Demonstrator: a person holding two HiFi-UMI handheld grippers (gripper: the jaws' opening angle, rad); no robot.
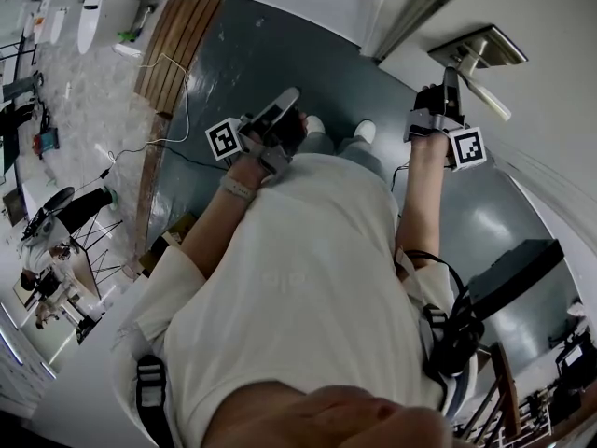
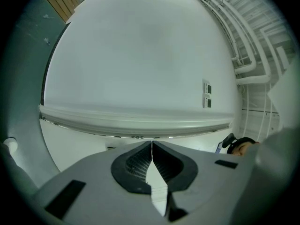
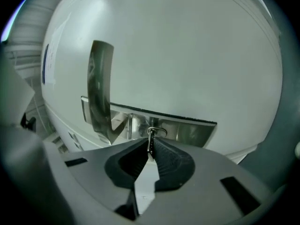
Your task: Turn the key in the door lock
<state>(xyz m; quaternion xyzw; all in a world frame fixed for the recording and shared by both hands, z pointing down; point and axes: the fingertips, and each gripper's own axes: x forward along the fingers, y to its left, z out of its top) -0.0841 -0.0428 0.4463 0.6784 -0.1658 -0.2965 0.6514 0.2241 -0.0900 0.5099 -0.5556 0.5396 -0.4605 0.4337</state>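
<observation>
Two tongs: right tongs (image 3: pixel 150 149) pinched on key (image 3: pixel 151 137) in lock plate (image 3: pixel 187 130); left tongs (image 2: pixel 152 145) closed, empty.

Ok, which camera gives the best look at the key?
The right gripper view: the key sits pinched between that gripper's jaws, right at the lock plate. In the head view the right gripper hides it; the left gripper view does not show it.
</observation>
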